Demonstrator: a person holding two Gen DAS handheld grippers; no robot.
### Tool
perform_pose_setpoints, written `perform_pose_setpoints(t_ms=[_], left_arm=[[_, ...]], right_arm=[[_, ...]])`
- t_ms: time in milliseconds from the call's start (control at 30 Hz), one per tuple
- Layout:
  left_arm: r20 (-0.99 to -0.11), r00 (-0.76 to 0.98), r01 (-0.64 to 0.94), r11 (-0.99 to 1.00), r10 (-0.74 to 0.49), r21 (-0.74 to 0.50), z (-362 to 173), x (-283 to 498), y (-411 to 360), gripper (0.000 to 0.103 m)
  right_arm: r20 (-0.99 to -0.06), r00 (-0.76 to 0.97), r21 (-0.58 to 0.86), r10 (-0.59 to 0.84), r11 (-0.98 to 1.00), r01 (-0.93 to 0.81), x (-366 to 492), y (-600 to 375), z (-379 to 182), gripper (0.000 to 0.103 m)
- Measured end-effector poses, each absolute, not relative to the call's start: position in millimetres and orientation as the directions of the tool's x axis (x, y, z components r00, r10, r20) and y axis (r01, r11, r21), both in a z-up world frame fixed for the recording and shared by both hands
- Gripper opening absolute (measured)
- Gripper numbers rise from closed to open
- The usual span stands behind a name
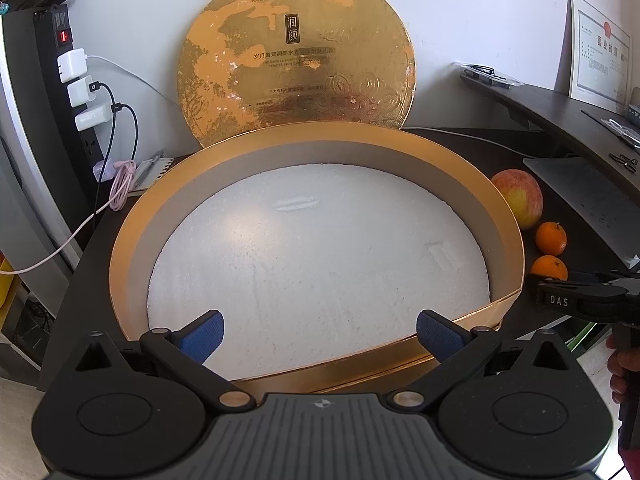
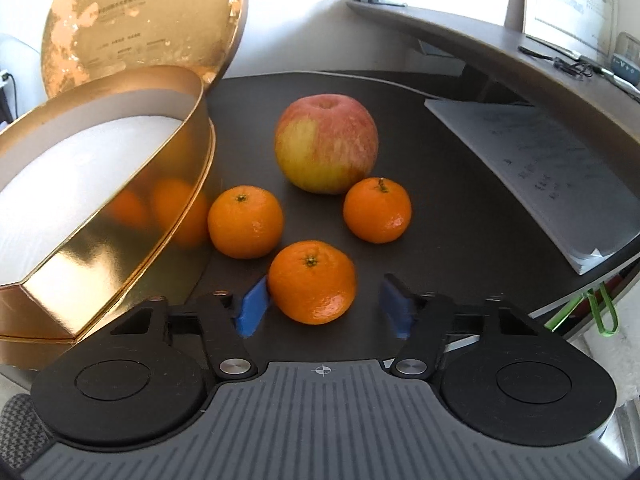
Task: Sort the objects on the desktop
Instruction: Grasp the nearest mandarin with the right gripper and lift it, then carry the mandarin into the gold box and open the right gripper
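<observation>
Looking along the left gripper (image 1: 320,334), the gold box (image 1: 168,216) is seen lying open with only white foam (image 1: 312,256) inside, its lid (image 1: 300,64) propped at twelve o'clock, presumably to receive fruit. The jaws are held wide apart over the near rim, gripping nothing.

From the right gripper (image 2: 322,306), jaws are spread around the nearest orange (image 2: 312,282), unclamped; two more oranges (image 2: 245,222) and an apple (image 2: 326,142) sit toward twelve o'clock on the desk (image 2: 460,216).
</observation>
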State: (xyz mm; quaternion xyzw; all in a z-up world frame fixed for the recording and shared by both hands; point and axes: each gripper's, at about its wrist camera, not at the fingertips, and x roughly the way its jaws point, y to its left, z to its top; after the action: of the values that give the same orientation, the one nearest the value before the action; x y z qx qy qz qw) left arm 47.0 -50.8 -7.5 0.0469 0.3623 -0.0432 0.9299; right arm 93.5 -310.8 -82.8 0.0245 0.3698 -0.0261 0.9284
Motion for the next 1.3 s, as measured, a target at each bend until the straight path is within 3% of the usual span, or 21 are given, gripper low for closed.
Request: perform_pose_setpoints(t_ms=[167,267,433,600,733,900,1200,1300], left_arm=[[-0.669,0.741,0.096,0.995,-0.053,0.027,-5,45,-37,0.103],[-0.653,0.756,0.061,0.998,-0.049,-0.003,-1,42,-22,0.103],[-0.628,0.778,-0.036,0.998,0.000,-0.045,6,39,13,0.103],[-0.629,0.775,-0.136,0.989,0.067,-0.062,5,36,48,0.103],[-0.639,0.762,-0.197,0.978,0.105,-0.074,3,33,71,0.103],[-0.650,0.747,-0.252,0.964,0.139,-0.083,-1,30,93,0.103],[-0.658,0.744,-0.226,0.970,0.115,-0.086,-4,24,87,0.103],[-0.660,0.743,-0.218,0.973,0.111,-0.082,-5,21,83,0.103]], right_arm=[[-0.665,0.745,0.001,-0.047,0.998,0.063,86,-300,-64,0.047],[-0.595,0.802,-0.012,-0.056,0.998,0.061,79,-288,-31,0.047],[-0.482,0.873,0.011,0.071,0.997,-0.075,78,-243,24,0.047],[-0.587,0.771,-0.011,0.247,0.950,-0.313,108,-163,19,0.047],[-0.688,0.666,-0.032,0.288,0.905,-0.424,133,-104,-11,0.047],[-0.765,0.573,-0.009,0.294,0.884,-0.467,156,-67,-31,0.047],[-0.811,0.519,-0.024,0.270,0.871,-0.490,158,-49,-41,0.048],[-0.822,0.508,-0.041,0.257,0.863,-0.503,156,-51,-39,0.054]])
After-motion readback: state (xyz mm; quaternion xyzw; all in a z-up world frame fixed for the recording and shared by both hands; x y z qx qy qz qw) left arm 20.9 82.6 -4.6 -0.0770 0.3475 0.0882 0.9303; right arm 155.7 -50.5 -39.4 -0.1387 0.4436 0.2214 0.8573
